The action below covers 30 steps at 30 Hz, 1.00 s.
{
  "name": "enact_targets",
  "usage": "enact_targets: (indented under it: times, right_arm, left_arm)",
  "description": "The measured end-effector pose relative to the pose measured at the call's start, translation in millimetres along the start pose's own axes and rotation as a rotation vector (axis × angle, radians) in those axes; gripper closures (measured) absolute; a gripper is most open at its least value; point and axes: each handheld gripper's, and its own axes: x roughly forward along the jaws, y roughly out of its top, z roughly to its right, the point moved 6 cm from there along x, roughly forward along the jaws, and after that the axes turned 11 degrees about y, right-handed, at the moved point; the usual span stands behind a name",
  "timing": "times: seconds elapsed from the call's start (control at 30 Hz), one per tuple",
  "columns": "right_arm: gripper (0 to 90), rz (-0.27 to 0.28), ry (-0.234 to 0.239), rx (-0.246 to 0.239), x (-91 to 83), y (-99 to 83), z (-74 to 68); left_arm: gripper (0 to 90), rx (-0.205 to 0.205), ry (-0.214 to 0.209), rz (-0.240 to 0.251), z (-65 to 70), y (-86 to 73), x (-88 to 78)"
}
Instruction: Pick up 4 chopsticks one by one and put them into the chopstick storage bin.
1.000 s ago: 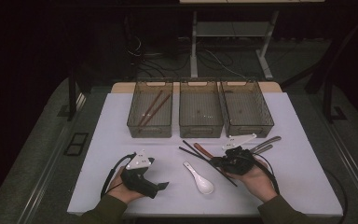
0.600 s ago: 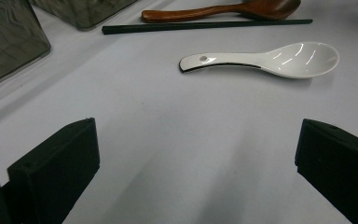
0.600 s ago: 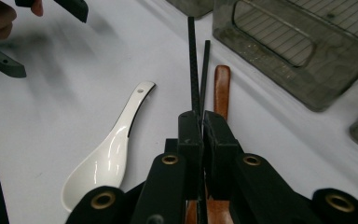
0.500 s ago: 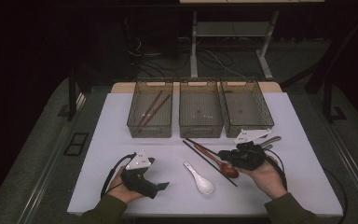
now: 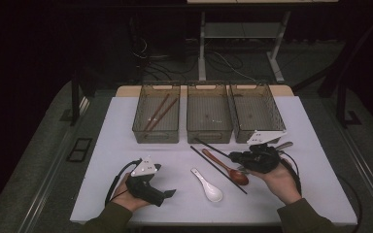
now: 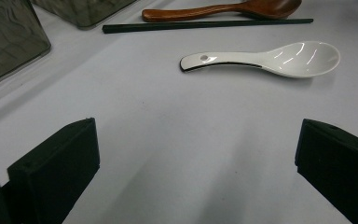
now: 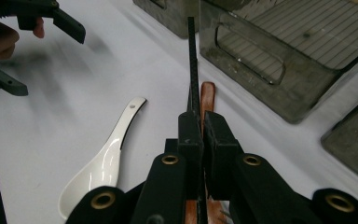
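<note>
Leftmost, the left gripper [image 5: 167, 193] rested on the white table [image 5: 116, 145], jaws spread wide with nothing between them. Beyond it lay a white spoon [image 5: 208, 184] — flat, bowl up. Further right, the right gripper [image 7: 201, 130] had its jaws pinched tight on a black chopstick [image 7: 191, 60], held just above a brown wooden spoon [image 5: 227, 168] — near the bins [image 5: 209, 133]. No writing could be read.

right gripper [image 5: 234, 156] — black chopstick [image 5: 208, 145] lifted, shifted right
</note>
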Motion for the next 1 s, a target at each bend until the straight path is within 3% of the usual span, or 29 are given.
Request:
enact_targets:
  times: [0.47,0.73,1.0]
  right_arm:
    - [86.4,0.043,-0.012,0.002,9.3,27.7,14.9]
    - [86.4,0.052,-0.015,-0.014,20.1,53.8,19.5]
    - [86.4,0.061,-0.029,-0.018,34.0,80.8,25.0]
  left_arm:
    - [0.0,-0.003,-0.002,0.002,-1.6,-0.4,0.3]
    - [0.0,-0.030,0.000,0.013,-0.8,0.2,1.0]
    - [0.0,-0.027,0.001,0.017,-1.7,0.5,1.2]
